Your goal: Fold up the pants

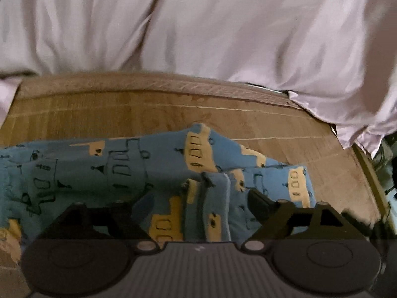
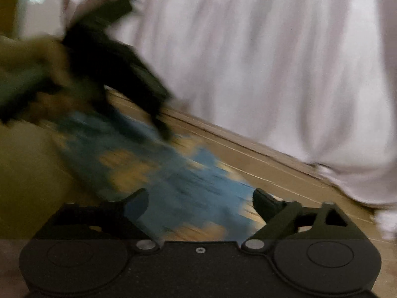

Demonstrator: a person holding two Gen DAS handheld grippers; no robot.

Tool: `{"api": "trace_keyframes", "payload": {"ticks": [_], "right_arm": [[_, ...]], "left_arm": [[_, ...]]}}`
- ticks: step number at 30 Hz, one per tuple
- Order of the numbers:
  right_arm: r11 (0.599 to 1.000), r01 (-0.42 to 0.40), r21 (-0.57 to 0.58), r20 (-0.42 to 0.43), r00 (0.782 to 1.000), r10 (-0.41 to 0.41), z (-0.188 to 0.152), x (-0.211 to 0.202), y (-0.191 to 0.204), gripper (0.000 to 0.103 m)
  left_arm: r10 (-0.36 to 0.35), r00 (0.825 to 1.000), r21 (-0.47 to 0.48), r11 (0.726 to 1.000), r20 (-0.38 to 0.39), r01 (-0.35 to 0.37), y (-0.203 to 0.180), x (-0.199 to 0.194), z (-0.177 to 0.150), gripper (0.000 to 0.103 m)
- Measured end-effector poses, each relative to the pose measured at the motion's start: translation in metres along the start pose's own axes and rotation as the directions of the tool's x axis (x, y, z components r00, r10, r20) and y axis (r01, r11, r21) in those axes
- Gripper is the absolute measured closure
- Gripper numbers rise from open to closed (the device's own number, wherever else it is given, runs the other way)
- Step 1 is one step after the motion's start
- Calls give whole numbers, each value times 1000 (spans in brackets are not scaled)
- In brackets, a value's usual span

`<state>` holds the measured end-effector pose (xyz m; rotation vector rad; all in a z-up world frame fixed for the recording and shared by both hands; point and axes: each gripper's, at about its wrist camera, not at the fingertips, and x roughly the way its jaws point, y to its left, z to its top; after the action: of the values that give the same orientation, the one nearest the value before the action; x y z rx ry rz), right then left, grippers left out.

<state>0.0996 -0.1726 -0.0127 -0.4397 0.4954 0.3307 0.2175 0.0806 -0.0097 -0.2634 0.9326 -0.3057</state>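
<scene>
Blue pants (image 1: 139, 168) with yellow and black prints lie crumpled on a wooden table (image 1: 124, 109). My left gripper (image 1: 191, 203) is open, its fingers spread wide over a raised fold of the fabric, with the right finger (image 1: 258, 201) resting on the cloth. The right wrist view is blurred by motion. In it my right gripper (image 2: 201, 195) is open above one end of the pants (image 2: 188, 186), with nothing clamped. The left gripper (image 2: 158, 121) shows at the upper left as a black smear that points down at the cloth.
A person in a pale shirt (image 1: 198, 24) stands right against the far edge of the table; the shirt (image 2: 248, 49) fills the background. Bare wood (image 2: 260, 168) lies between the pants and the person. The table's right edge (image 1: 367, 171) is close.
</scene>
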Motion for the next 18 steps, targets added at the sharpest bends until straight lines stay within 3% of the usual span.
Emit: {"api": "trace_keyframes", "payload": {"ticks": [4,6,9,13,15,18], "right_arm": [[990,136,48,-85,988,-132,-23,6,-29,10],[982,176,62,-121,978,-168,-34,10,-36,10],[980,195,34,-161,969,-187,-51,18,-40,3],[968,252,-6,-135,959,-250,-51,16,-44,1],[958,286,-1,-79,955,-285,-46,11,-45,1],[962,273,-6,-42,961,-273,-33,21,-51,1]], "left_arm": [[62,997,55,996,46,-64,-20,-2,-24,16],[107,994,100,989,25,-108,-27,4,-35,16],[249,968,169,955,-10,-244,-33,15,-44,14],[279,960,154,948,10,-277,-35,7,-43,13],[265,963,142,952,53,-270,-39,-1,-40,11],[244,959,171,948,144,-267,-48,-4,-33,3]]}}
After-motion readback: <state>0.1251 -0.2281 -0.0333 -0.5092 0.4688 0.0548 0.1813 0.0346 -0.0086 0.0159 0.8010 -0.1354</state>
